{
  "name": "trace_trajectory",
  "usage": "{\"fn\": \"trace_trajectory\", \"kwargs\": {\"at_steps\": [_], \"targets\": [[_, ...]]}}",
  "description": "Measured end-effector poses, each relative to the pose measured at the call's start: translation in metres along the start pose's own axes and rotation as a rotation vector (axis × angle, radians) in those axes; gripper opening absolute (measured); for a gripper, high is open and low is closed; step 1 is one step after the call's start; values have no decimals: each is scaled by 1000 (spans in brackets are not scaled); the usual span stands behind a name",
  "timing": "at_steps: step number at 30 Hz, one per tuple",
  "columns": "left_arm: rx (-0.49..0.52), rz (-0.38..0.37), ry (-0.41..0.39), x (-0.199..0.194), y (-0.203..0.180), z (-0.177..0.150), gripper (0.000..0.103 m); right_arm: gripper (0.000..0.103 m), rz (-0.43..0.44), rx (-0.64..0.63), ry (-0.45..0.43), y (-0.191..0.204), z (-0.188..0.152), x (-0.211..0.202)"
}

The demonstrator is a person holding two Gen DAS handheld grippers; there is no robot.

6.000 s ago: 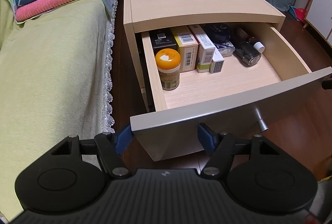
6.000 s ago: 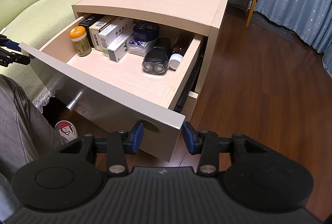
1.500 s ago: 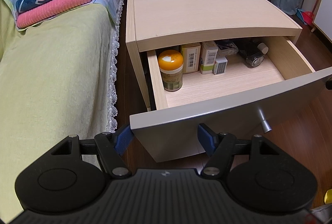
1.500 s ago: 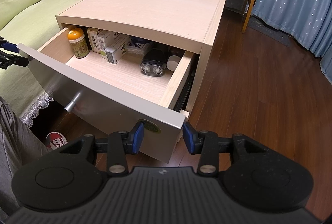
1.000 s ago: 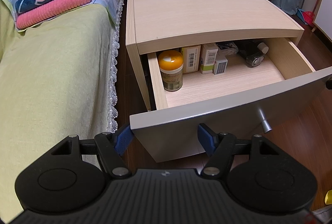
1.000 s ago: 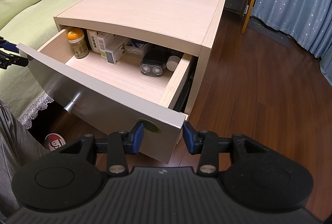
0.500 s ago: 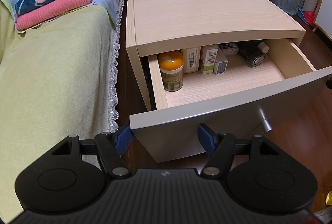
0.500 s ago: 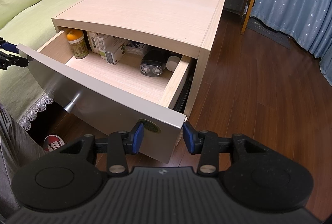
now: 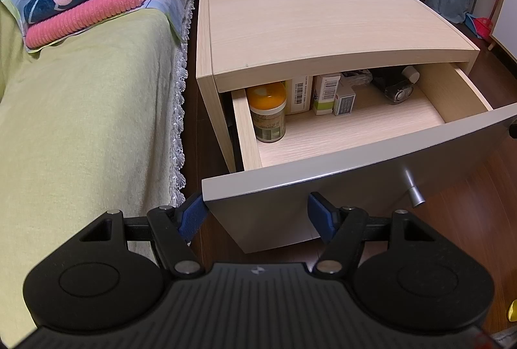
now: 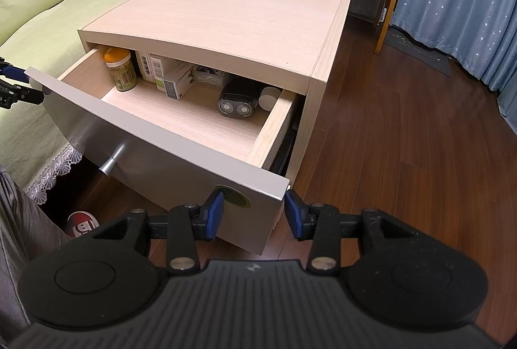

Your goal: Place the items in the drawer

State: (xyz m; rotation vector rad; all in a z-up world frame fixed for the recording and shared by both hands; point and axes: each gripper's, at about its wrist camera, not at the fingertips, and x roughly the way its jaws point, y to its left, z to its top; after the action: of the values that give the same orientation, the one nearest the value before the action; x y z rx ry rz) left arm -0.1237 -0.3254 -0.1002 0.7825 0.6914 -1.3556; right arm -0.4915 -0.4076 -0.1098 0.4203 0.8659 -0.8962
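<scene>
- Pale wood nightstand drawer [image 9: 371, 126], grey front: part open, items stowed at its back edge.
- Left tongs [image 9: 258, 216], right tongs [image 10: 252, 213]: apart, empty, at the front's corners.
- Step, judged: closing; next needs an even push.

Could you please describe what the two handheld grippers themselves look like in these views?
Both look alike. The left gripper and right gripper have matte black bodies with a ribbed top face, a small pale logo near the front edge, round black discs on each side, silver pivot screws, and black linkage arms ending in blue finger pads. No cables show.
</scene>
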Motion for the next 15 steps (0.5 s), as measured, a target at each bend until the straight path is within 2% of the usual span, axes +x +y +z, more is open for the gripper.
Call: {"fn": "trace_trajectory", "kwargs": {"at_steps": [15], "targets": [[-1,3,-5,0,-1,0,69,38,0,1,-2,-2,2,2]]}}
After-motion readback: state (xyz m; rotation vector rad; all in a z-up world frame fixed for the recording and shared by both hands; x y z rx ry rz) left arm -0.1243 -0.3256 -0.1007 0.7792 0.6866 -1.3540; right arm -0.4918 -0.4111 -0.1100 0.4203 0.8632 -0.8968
